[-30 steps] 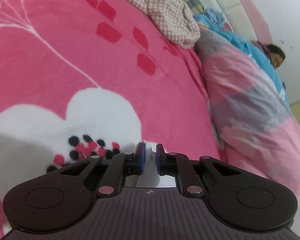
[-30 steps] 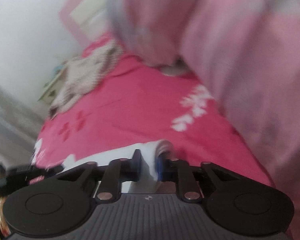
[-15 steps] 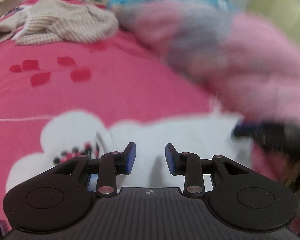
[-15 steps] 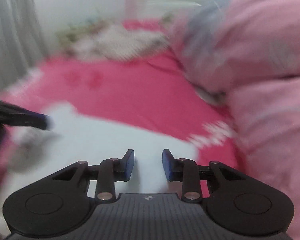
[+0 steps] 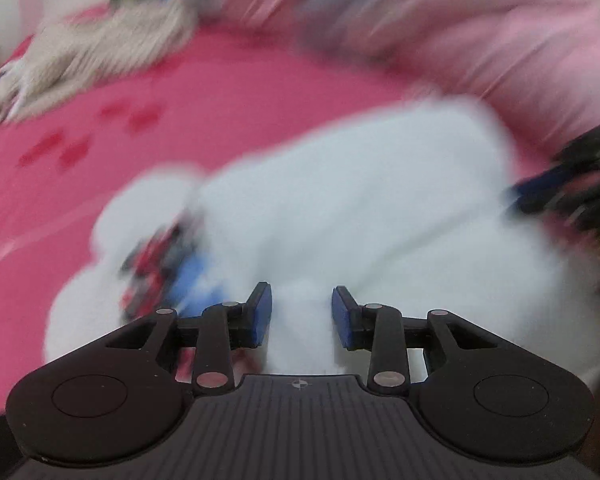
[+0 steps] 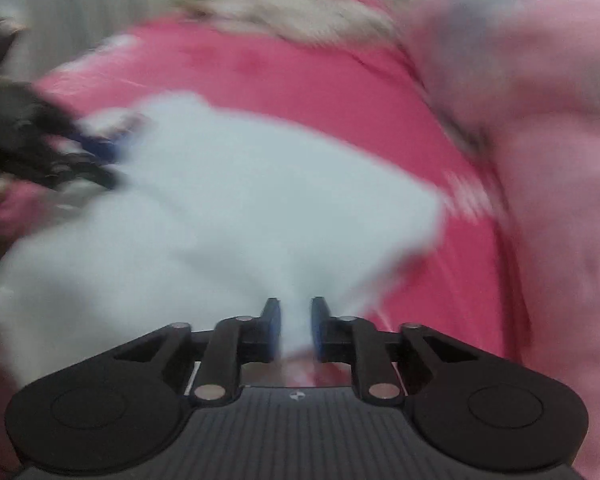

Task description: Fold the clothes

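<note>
we see a white garment [image 5: 340, 208] lying spread on a bed with a bright pink sheet [image 5: 228, 92], filling the middle of both wrist views, though everything is blurred. in the left wrist view the left gripper [image 5: 302, 316] sits at 6 o'clock, its fingers [image 5: 260, 314] apart and opening, white cloth showing in the gap but not pressed by the pads. a red, black and blue print [image 5: 160, 268] on the garment lies toward 9 o'clock from those fingers. the right gripper [image 5: 572, 176] shows as a dark smear at 3 o'clock, at the garment's edge.

in the right wrist view the right gripper [image 6: 295, 328] has its fingers [image 6: 271, 328] narrowing around a fold of the white cloth; we cannot tell whether the pads already press it. the left gripper [image 6: 60, 144] appears at 9 o'clock. a beige patterned garment [image 5: 100, 52] lies toward 11 o'clock in the left view, and a pale pink quilt [image 6: 548, 120] heaps up at 2 o'clock in the right view.
</note>
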The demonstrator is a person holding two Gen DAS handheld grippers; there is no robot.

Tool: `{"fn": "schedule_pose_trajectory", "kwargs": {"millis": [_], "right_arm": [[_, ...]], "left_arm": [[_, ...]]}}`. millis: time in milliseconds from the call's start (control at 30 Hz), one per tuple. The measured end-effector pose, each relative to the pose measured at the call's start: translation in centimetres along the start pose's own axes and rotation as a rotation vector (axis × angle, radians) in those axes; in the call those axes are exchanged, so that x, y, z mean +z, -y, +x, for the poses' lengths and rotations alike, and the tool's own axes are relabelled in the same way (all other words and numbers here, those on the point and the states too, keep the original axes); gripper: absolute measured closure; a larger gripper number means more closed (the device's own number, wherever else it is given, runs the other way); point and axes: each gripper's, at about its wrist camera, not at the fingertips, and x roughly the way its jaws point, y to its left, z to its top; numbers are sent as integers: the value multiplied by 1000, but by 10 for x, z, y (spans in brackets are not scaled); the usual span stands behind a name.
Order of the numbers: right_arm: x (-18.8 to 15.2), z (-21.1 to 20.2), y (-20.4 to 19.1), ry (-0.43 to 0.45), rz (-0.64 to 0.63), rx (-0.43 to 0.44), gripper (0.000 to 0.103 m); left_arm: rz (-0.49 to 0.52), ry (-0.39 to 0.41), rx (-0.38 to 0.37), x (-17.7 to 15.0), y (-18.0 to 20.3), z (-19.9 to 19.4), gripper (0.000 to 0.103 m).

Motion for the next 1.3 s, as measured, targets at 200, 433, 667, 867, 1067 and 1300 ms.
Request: {"fn": "schedule_pose_trajectory", "kwargs": {"millis": [200,433,667,867,1067,1300], "right_arm": [[4,-51,-30,115,-54,262,88],[-47,-20,-85,-129,-339,524,88],[-33,-30,-96,-36,-302,562,85],[-54,-29,-107,-114,-442,657,79],[-10,-41,-41,42,-154,577,79],[-23,10,-25,-43,-16,213,85]], "left_arm": [[48,82,-251,-2,16,-58,68],[372,-111,-324,-48,67,-40,68],[302,-144,-366,-39,61,-44,58],[304,-139,-346,-36,60,-52,58],[182,-16,-287,14,34,-60,58],[38,-74,10,29,40,0,59]]}}
